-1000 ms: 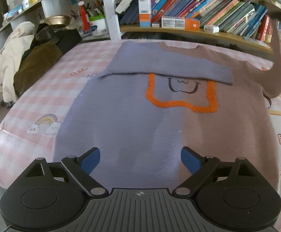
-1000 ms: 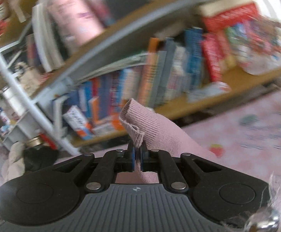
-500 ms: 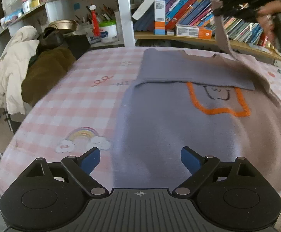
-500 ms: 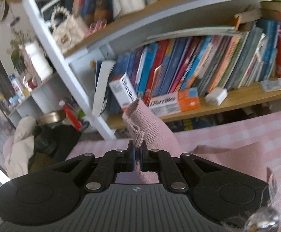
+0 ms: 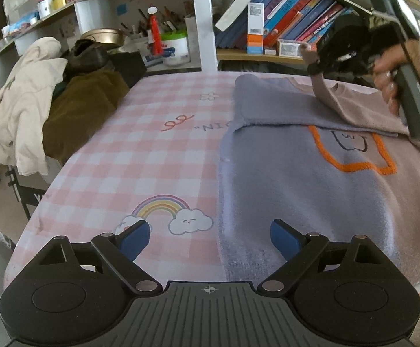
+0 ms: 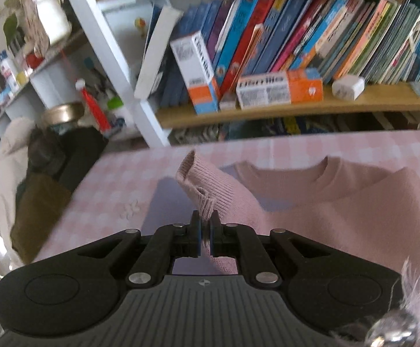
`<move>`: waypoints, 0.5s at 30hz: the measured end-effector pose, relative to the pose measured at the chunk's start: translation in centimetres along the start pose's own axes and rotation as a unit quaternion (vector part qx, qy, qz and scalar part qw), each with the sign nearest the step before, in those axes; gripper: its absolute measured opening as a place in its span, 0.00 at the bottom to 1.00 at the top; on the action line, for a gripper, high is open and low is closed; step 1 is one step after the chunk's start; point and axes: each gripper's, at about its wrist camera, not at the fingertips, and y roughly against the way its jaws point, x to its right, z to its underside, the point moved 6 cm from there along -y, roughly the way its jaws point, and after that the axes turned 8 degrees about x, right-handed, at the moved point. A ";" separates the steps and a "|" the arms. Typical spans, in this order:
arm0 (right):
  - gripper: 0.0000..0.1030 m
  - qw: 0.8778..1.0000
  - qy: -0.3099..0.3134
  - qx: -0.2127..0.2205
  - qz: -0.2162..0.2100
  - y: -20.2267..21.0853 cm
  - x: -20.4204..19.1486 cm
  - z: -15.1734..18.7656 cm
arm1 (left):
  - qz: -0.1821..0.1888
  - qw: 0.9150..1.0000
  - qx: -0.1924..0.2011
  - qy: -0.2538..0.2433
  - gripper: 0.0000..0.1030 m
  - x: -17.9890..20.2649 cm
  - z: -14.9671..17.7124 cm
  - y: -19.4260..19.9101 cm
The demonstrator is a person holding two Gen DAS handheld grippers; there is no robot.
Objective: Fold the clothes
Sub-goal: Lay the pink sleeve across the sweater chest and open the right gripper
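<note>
A sweater [image 5: 296, 179], lilac on one half and dusty pink on the other with an orange outline on the chest, lies flat on the pink checked tablecloth [image 5: 152, 159]. Its lilac sleeve [image 5: 282, 110] is folded across the chest. My right gripper [image 5: 315, 66] holds the pink sleeve [image 5: 325, 95] by the cuff, above the collar area. In the right wrist view the ribbed cuff [image 6: 201, 182] sticks up from between the pads of the right gripper [image 6: 204, 228]; its jaws are opening. My left gripper [image 5: 210, 235] is open and holds nothing, over the sweater's lower left edge.
A heap of cream and brown clothes [image 5: 36, 101] lies off the table's left end. A shelf of books [image 5: 282, 23] and boxes [image 6: 279, 88] runs behind the table. A person's hand [image 5: 389, 66] holds the right gripper's handle.
The right gripper has carried the pink sleeve down and leftward from beside the shelf to over the sweater's chest. The left gripper has slid left, so the sweater now sits to its right.
</note>
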 end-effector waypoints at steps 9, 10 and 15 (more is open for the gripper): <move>0.44 0.996 -0.026 -0.027 -0.083 2.9 -0.1 1.7 | 0.008 1.000 0.010 0.017 0.90 -0.4 -0.5 -0.4; 0.44 0.996 -0.023 -0.029 -0.076 3.6 0.4 1.9 | 0.008 1.000 0.011 0.021 0.90 -0.5 -0.6 -0.5; 0.44 0.999 -0.009 -0.047 -0.020 8.0 3.8 4.2 | 0.019 0.999 0.015 0.047 0.90 -0.9 -1.1 -1.3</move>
